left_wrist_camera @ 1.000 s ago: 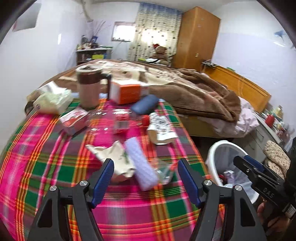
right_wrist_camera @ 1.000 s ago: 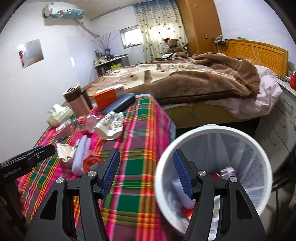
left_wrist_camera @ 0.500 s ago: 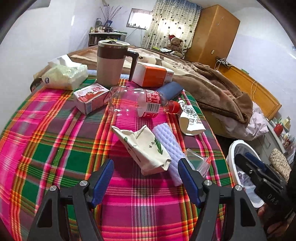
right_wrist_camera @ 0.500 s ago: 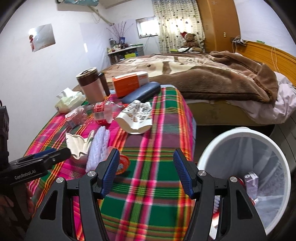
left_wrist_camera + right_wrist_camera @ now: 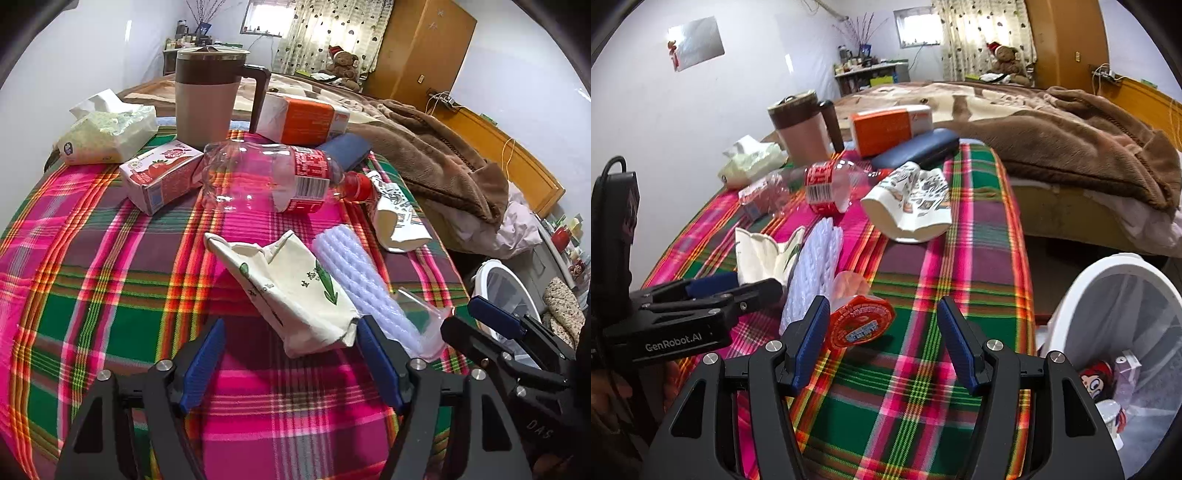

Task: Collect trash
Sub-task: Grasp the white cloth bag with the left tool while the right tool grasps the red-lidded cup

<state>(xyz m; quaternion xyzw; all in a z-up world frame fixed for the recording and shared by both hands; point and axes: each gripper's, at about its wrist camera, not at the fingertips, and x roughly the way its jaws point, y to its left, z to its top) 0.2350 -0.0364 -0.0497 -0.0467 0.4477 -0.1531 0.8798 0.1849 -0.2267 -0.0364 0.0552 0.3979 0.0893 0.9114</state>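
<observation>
trash: crumpled cream paper bag, white foam sleeve, clear plastic wrapper, empty plastic bottle, strawberry milk carton, crushed paper cup and orange-lidded jelly cup all lay on the plaid-covered bench.
bin: white trash bin stood on the floor just off the bench's right edge, already holding a few pieces.
change, left: left tool had dropped closer to the bench than a second earlier; the paper bag, then well ahead of it, now reached in between its blue pads.
left tool state: released; its jaws had just been opening wider, with the bag's near end between them but no pad pressing on it.
change, right: right tool had swung from over the bin to the bench, facing the jelly cup.
right tool state: released, jaws apart, nothing grasped; the jelly cup sat just beside its left pad.
meaning: both tools looked lined up for new pickups, likely the bag for the left and the jelly cup for the right; most trash remained uncollected.
</observation>
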